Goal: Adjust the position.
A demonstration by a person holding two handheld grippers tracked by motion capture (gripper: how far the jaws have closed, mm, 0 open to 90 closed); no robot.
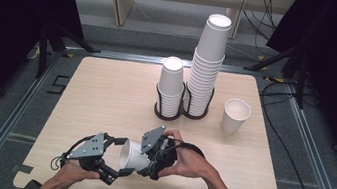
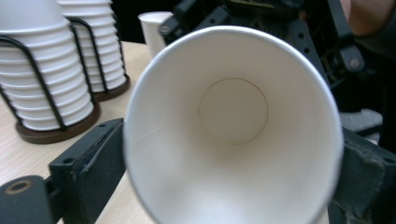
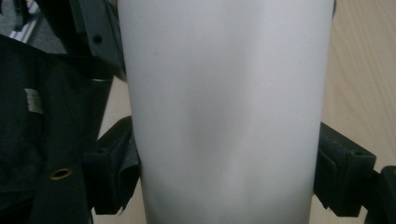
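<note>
Low over the table's (image 1: 107,85) near edge, a white paper cup (image 1: 133,156) lay sideways between both tools. The right hand-held gripper (image 1: 146,164) pinched its body; the left hand-held gripper (image 1: 118,160) stood spread around its rim. Beyond stood two racked cup stacks (image 1: 171,87) and a lone cup (image 1: 235,115).

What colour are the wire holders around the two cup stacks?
Black wire holders on dark brown bases, best seen in the left gripper view.

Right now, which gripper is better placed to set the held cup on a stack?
Right, probably. The right gripper clamps the cup around its wall, and it is nearer the two stacks. The left gripper only straddles the rim.
</note>
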